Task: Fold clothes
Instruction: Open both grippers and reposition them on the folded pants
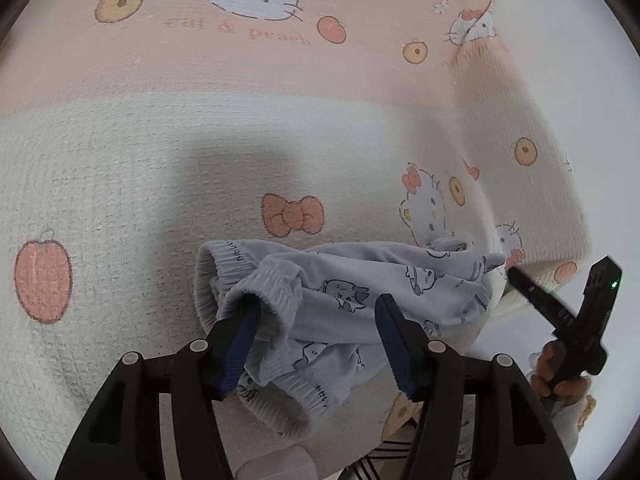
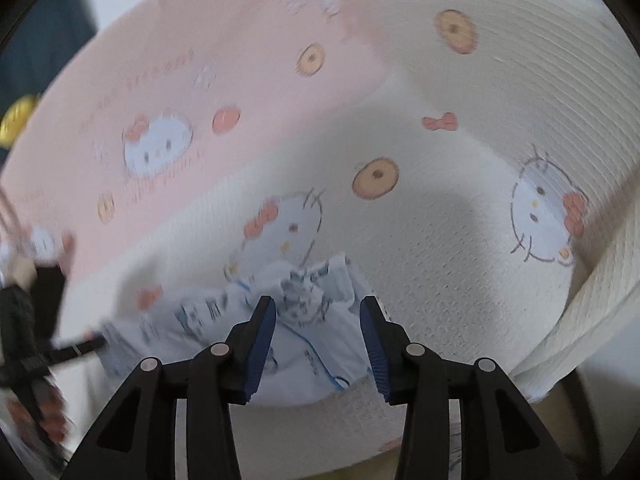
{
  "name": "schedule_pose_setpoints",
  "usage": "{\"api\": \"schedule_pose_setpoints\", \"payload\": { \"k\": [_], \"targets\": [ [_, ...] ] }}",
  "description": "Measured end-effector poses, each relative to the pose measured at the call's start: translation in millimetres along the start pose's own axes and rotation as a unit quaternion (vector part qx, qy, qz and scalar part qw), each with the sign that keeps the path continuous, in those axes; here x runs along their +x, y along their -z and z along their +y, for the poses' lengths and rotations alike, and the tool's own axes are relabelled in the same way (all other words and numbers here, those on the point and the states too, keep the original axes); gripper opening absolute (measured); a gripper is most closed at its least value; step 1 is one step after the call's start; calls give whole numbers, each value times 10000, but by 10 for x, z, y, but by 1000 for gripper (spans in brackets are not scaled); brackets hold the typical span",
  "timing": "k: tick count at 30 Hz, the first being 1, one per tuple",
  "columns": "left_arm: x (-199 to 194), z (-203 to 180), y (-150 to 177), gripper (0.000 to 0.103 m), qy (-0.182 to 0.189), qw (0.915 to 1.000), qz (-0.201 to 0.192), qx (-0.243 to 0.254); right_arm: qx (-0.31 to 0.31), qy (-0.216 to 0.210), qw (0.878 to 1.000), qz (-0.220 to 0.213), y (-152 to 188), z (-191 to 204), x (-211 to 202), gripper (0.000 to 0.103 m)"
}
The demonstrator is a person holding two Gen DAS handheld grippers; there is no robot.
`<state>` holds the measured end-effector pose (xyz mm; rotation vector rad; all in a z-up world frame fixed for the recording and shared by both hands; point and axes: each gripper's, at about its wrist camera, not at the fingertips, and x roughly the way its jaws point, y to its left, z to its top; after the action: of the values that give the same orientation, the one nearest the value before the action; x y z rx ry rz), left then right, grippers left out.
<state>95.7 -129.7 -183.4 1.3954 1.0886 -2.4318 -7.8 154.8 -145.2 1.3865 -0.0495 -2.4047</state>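
Left tool (image 1: 316,344) stood with its jaws well apart; the pale blue printed garment (image 1: 344,304) lay between and beneath them, its elastic cuff draped against the left blue pad (image 1: 240,344), the right pad clear of cloth, so nothing was clamped. Right tool (image 2: 318,344) was likewise parted, its pads not pressing on the same garment (image 2: 304,336) bunched below. The garment sat crumpled on a cream and pink blanket (image 1: 120,184) printed with cats, bows and peaches. Only the left wrist view showed the gathered cuffs sharply, along with the right tool (image 1: 516,274) at the garment's far corner and the hand (image 1: 556,376) holding its grip. Only the right wrist view, blurred, showed the blanket's folded edge (image 2: 580,332) at lower right, a dark blue patch with a yellow spot (image 2: 18,118) at upper left, and the left tool (image 2: 86,346) at the garment's left end.
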Motion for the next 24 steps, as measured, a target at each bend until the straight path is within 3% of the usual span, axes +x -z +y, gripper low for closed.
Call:
{"api": "schedule_pose_setpoints", "payload": {
  "k": [5,9,13,24],
  "targets": [
    [-40,-8,25,57,-61,10000,-35,8,-766,226,9966,192,80,101,173,43],
    [-68,-45,22,57,-151,9998,-99,78,-888,193,9957,168,97,141,181,43],
    [-44,-65,-1,57,-202,9997,-97,96,-885,-149,9959,-143,4,204,69,43],
    [-12,-21,-47,57,-278,9996,3,6,-759,-53,9970,144,53,288,244,42]
  ]
}}
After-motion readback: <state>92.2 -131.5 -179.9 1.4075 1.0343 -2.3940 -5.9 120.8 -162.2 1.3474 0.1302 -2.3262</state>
